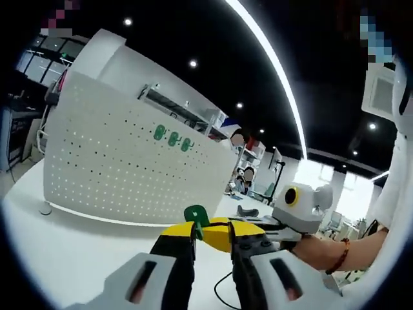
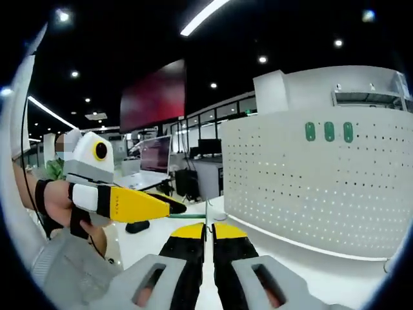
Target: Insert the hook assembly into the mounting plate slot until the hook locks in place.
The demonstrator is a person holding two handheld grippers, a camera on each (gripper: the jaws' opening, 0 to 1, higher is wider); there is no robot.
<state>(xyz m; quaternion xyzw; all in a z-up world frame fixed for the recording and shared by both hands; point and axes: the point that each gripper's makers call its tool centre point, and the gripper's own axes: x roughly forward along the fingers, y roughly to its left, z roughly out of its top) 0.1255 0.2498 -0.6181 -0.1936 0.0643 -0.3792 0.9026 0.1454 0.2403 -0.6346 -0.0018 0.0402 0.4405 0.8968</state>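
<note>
- Left gripper view: left gripper (image 1: pixel 211 240) comes up from 6 o'clock, black jaws with yellow tips. A green hook piece (image 1: pixel 196 215) sits at the tips, its flat head sticking up just above the left jaw tip. Jaws look closed on it, though the contact itself is partly hidden.
- White pegboard mounting plate (image 1: pixel 129 161) stands upright on the white table (image 1: pixel 77 258), filling 9 to 12 o'clock of the view. It is well apart from the hook.
- Three green hooks (image 1: pixel 173 137) are already seated in a row on the plate's upper part, side by side, around 11 o'clock from the left gripper tips.
- Right gripper (image 1: pixel 258 234) enters at 3 o'clock with a hand (image 1: pixel 316 248) behind it; its tips meet the left gripper's tips near the green piece.
- Right gripper view: right gripper (image 2: pixel 208 234) rises from 6 o'clock, jaws pressed together with only a thin seam between the yellow tips. A thin green rod (image 2: pixel 187 216) lies just above the tips; cannot tell whether the jaws pinch it.
- Left gripper (image 2: pixel 169 205) comes in from 9 o'clock, pointing at the rod's end.
- Mounting plate (image 2: pixel 310 187) sits at 2 to 4 o'clock, the three green hooks (image 2: pixel 329 131) near its top edge.
</note>
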